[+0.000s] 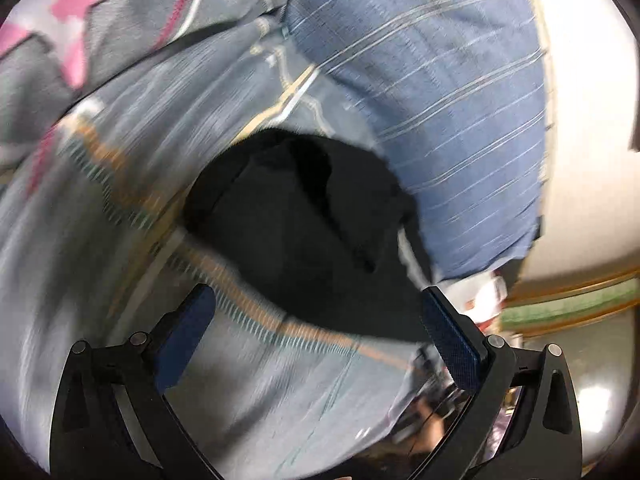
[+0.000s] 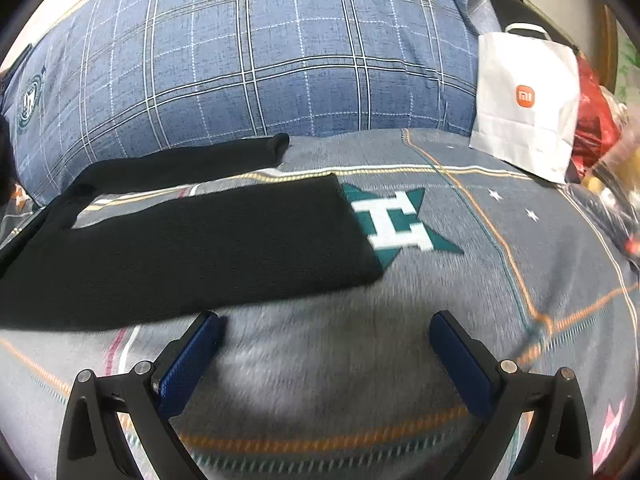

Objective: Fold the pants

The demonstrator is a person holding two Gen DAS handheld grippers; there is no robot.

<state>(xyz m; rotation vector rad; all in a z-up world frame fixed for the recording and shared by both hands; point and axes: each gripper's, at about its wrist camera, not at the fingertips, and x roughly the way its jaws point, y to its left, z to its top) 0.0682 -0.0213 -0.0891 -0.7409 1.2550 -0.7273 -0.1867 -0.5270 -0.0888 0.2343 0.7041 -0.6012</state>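
the left gripper hovers with its jaws apart and empty over a bunched end of the black pants, in a badly blurred view. the right gripper, jaws likewise spread and holding nothing, sits just short of the nearer leg, which lies flat while the farther leg runs along the blue plaid pillow. the legs are apart, so folding looks barely begun. everything rests on a grey patterned bedspread; a white paper bag leans at the right.
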